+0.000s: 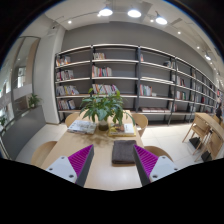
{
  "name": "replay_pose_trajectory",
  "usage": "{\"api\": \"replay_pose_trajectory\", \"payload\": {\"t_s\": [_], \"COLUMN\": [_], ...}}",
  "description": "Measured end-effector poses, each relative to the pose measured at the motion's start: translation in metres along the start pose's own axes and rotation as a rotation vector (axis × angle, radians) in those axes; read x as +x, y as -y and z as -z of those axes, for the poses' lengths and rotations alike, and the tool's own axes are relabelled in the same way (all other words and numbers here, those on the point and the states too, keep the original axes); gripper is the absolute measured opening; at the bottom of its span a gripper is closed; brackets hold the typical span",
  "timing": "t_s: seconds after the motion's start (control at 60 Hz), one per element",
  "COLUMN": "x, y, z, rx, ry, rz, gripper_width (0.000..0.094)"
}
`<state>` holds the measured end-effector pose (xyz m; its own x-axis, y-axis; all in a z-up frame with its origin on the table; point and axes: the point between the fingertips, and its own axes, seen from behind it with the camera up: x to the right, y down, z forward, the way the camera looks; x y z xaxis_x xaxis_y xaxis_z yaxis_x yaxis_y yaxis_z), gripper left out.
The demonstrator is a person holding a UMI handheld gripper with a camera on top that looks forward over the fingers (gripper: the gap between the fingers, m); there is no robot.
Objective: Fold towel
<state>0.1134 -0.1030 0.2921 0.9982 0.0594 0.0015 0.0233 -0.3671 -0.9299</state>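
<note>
A dark grey towel (123, 151), folded into a small rectangle, lies flat on the light wooden table (100, 140). My gripper (113, 165) hangs above the table, open and empty. Its purple pads (80, 160) stand wide apart. The towel sits just ahead of the fingers, nearer the right finger (147, 166), and neither finger touches it.
A potted green plant (104, 104) and stacks of books (83, 126) stand at the table's far end. Wooden chairs (43, 152) ring the table. Long bookshelves (130, 80) line the back wall. Another table with chairs (207, 128) stands at the right.
</note>
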Motion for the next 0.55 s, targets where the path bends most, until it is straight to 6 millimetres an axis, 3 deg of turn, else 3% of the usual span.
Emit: {"api": "replay_pose_trajectory", "payload": {"t_s": [0.233,0.55], "x": [-0.018,-0.021], "y": [-0.025,-0.035], "z": [0.05,0.075], "rx": [-0.024,-0.026], "ry": [-0.006,-0.021], "rz": [0.024,0.013], "gripper_width": [0.0782,0.0781]}}
